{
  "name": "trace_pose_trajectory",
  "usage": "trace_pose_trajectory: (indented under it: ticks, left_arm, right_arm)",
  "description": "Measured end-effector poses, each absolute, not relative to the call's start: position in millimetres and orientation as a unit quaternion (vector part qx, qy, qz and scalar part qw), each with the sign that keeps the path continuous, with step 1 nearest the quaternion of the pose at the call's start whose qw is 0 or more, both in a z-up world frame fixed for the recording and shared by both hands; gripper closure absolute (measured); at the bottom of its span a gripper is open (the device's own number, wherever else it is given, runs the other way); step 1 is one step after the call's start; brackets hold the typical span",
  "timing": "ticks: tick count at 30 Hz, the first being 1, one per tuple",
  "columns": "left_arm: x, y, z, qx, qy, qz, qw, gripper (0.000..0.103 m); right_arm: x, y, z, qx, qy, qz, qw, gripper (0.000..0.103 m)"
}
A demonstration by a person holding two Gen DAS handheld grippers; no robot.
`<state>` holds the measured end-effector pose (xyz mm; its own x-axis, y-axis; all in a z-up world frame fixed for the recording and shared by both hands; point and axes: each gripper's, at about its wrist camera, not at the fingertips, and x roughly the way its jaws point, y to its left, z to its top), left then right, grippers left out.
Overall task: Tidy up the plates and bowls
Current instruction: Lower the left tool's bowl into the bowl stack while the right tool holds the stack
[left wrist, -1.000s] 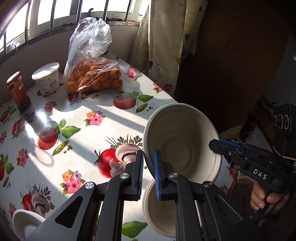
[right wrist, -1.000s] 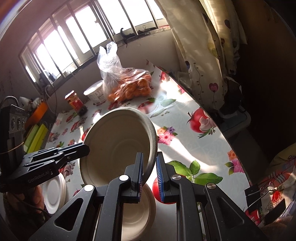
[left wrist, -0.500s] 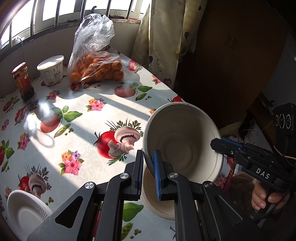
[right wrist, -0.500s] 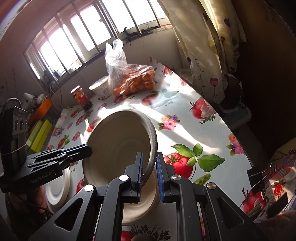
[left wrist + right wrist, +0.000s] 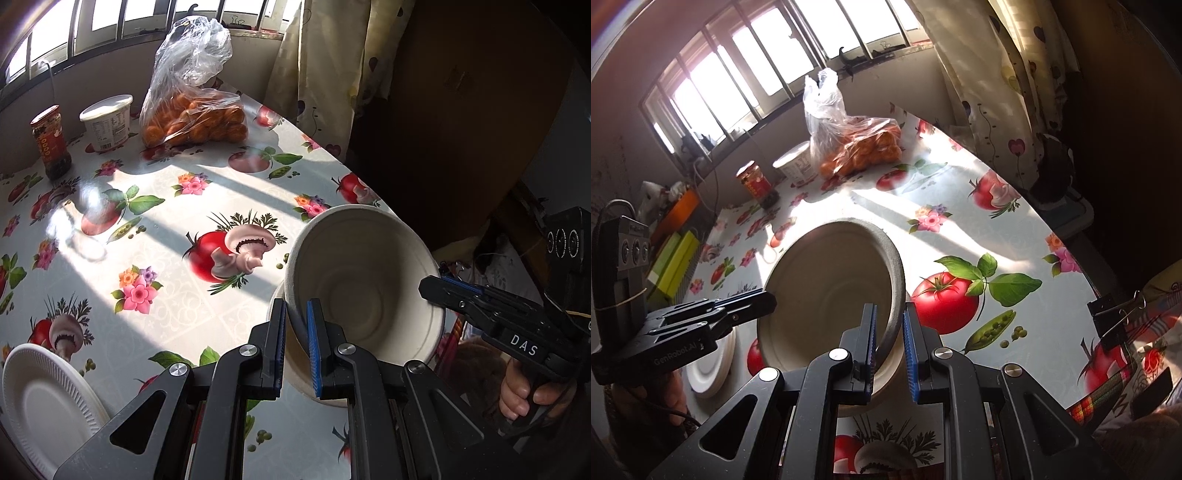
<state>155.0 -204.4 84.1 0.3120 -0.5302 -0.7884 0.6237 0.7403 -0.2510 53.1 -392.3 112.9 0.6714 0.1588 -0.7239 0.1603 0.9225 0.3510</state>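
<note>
A beige paper bowl (image 5: 362,280) hangs tilted over the table, its opening turned toward the cameras. My left gripper (image 5: 295,310) is shut on its near-left rim. My right gripper (image 5: 889,317) is shut on the opposite rim of the same bowl (image 5: 831,288). Each gripper shows in the other's view: the right gripper (image 5: 436,288) and the left gripper (image 5: 764,299). Just below the held bowl a second beige bowl (image 5: 293,363) sits on the table; I cannot tell whether they touch. A white ribbed paper plate (image 5: 40,406) lies at the near left and also shows as the plate (image 5: 709,365).
At the far end by the window stand a plastic bag of oranges (image 5: 195,110), a white tub (image 5: 107,122) and a red-labelled jar (image 5: 50,140). A curtain (image 5: 325,74) hangs beyond the table's right edge. Green boxes (image 5: 672,258) lie far left.
Both grippers have carried the bowl back toward the near side of the table and slightly lower. The far objects have receded and the white plate has come further into view.
</note>
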Motion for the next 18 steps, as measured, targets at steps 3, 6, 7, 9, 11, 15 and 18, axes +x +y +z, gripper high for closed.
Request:
trace_pose_trajectory:
  ticks: [3, 6, 7, 9, 11, 15, 18]
  left_arm:
    - [151.5, -202.4, 82.4, 0.049, 0.468, -0.355, 0.808, 0.091]
    - [148.0, -201.1, 82.2, 0.049, 0.469, -0.354, 0.808, 0.091]
    - [147.6, -201.0, 81.8, 0.049, 0.470, -0.353, 0.808, 0.091]
    - [146.3, -200.9, 81.0, 0.050, 0.471, -0.351, 0.808, 0.091]
    - [144.4, -200.9, 79.4, 0.052, 0.472, -0.349, 0.808, 0.091]
    - [143.7, -199.2, 74.9, 0.049, 0.478, -0.347, 0.805, 0.091]
    - [144.4, -198.0, 72.3, 0.046, 0.481, -0.345, 0.805, 0.091]
  right_arm:
    - [50.8, -390.6, 110.7, 0.198, 0.407, 0.000, 0.892, 0.089]
    - [48.5, -390.4, 108.5, 0.199, 0.409, -0.001, 0.891, 0.089]
    - [48.0, -390.1, 107.9, 0.200, 0.409, 0.000, 0.891, 0.089]
    - [47.9, -389.4, 107.2, 0.200, 0.411, -0.001, 0.890, 0.089]
    - [47.2, -387.7, 105.5, 0.198, 0.413, -0.002, 0.889, 0.088]
    - [46.1, -385.5, 103.0, 0.196, 0.416, -0.003, 0.888, 0.088]
    - [46.6, -383.1, 100.9, 0.191, 0.419, -0.004, 0.888, 0.088]
